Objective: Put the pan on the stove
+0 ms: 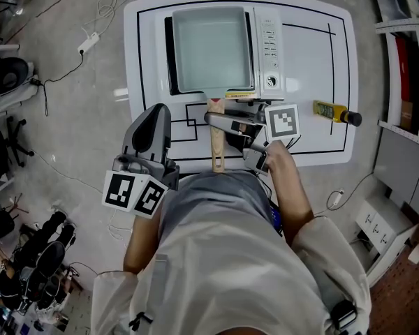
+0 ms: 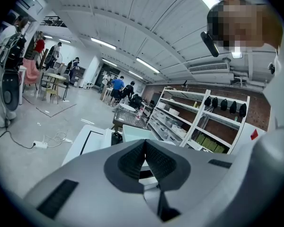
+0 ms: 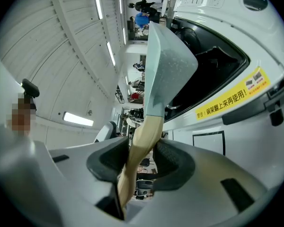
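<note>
Square pan (image 1: 211,47) sits on the stove (image 1: 269,47), though whether its underside touches cannot be made out. Right gripper (image 3: 142,156) clamps the pan's wooden handle (image 3: 141,136), whose butt end is lost between the jaws. Left gripper (image 2: 144,148) clenched, empty, held off the table (image 1: 314,145).

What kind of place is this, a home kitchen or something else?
Probably a lab or workshop hall, not a home: a white table with black marked lines, a white power strip on the grey concrete floor, and open white metal shelves.
</note>
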The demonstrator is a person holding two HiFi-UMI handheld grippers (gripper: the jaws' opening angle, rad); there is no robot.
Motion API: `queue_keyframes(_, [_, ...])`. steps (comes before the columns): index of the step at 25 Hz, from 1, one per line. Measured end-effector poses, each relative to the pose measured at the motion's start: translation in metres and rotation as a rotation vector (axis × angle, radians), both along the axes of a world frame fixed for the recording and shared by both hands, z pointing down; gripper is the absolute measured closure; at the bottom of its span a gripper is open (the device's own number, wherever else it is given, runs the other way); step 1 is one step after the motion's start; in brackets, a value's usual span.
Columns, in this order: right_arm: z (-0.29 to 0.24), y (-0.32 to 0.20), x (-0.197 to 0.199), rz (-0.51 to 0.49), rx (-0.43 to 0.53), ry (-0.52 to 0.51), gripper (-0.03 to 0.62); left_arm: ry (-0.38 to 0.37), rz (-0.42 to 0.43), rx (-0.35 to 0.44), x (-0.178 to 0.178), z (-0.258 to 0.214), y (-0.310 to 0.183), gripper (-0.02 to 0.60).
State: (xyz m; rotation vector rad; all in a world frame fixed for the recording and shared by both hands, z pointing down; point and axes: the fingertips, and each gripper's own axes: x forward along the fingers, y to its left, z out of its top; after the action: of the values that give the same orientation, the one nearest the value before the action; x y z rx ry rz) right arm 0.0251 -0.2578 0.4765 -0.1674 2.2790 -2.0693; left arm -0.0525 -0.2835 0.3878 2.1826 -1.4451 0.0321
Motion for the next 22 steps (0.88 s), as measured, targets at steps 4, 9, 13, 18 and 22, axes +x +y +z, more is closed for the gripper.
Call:
queue_keyframes(4, [0.001, -0.001, 0.001, -0.001, 0.004, 0.001, 0.43, 0.008, -0.007, 0.005, 0.0, -0.001, 0.006, 0.574])
queue_keyframes(9, [0.002, -0.002, 0.001, 0.007, -0.013, 0.003, 0.43, 0.032, -0.006, 0.016, -0.003, -0.005, 0.02, 0.574])
queue_keyframes(13, [0.002, -0.002, -0.001, 0.032, -0.039, -0.009, 0.43, 0.043, -0.007, 0.031, -0.009, -0.011, 0.033, 0.574])
queue_keyframes(18, [-0.001, -0.001, -0.001, 0.042, -0.024, -0.005, 0.419, 0.052, -0.028, 0.055, -0.016, -0.021, 0.046, 0.574])
queue_keyframes(22, [-0.002, -0.002, -0.001, 0.056, -0.003, -0.012, 0.398, 0.052, -0.027, 0.067, -0.019, -0.026, 0.051, 0.574])
